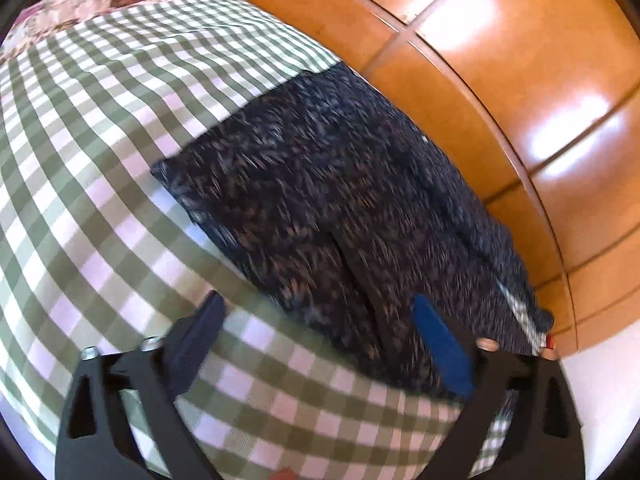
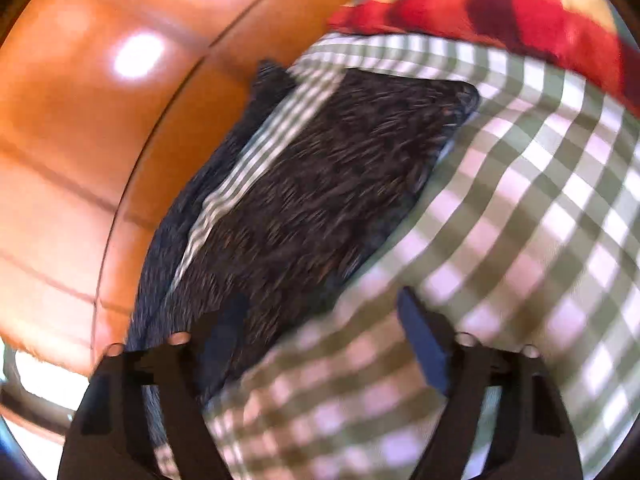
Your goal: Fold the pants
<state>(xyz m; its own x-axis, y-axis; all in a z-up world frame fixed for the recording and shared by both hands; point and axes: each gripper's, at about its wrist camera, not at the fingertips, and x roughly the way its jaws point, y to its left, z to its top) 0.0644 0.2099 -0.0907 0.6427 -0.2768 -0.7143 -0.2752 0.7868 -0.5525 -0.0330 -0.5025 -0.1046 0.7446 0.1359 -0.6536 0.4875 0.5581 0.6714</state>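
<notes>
- Left tool (image 1: 316,320) hangs with jaws apart and nothing between them, one fingertip (image 1: 434,332) over the dark patterned pants (image 1: 320,184), the other over the green-checked bedsheet (image 1: 100,128).
- Right tool (image 2: 320,316) is likewise spread and empty above the pants (image 2: 304,200).
- Pants lie flat on the bed by its edge, long axis along that edge, one side drooping toward the orange tiled floor (image 1: 500,60).
- Red plaid blanket (image 2: 500,4) lies beyond them.
- Motion blur hides any labels.
</notes>
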